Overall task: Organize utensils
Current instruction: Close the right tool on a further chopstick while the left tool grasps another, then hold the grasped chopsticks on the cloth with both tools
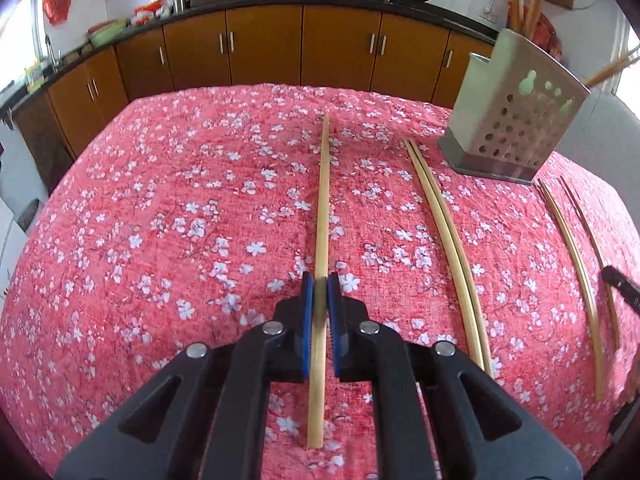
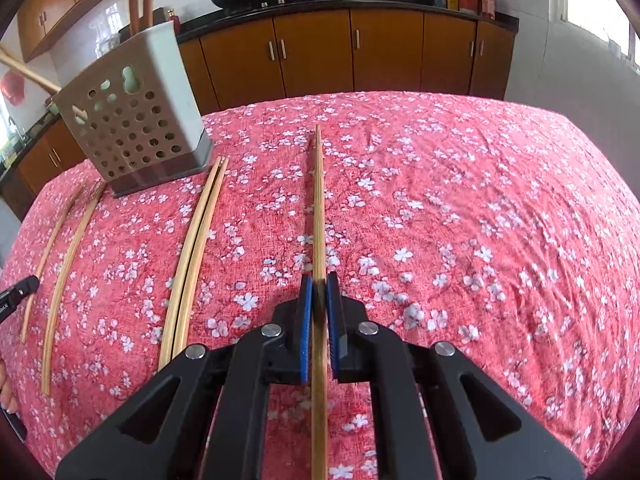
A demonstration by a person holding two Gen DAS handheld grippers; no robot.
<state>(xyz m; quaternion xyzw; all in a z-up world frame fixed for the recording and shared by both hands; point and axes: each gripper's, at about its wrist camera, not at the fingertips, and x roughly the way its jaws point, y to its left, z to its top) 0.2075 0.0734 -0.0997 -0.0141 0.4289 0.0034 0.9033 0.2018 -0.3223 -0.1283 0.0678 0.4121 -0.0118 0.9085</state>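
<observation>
Nearest to each camera is a black tool with blue pads, and each one is clenched on a single chopstick. The left tool (image 1: 321, 280) grasps a pale chopstick (image 1: 322, 200) near its lower third, so the long thin end points away, toward the holder. The right tool (image 2: 319, 280) grasps a darker chopstick (image 2: 319, 200) in the same manner. I think this hold keeps each stick in line with the fingers, so that it can later be aimed into an opening.

The metal holder (image 1: 516, 120) with round holes stands upright on the worktop (image 1: 160, 200), which is covered by a red flowered cloth. Some sticks already stand inside it. Just beside the holder lies one pair of chopsticks (image 1: 440, 216), its tips near the holder's base. Another, looser pair of sticks (image 2: 68, 256) lies on the holder's other side. They lie apart from each other, probably so each can be picked easily. These still wait, so much of the task remains.
</observation>
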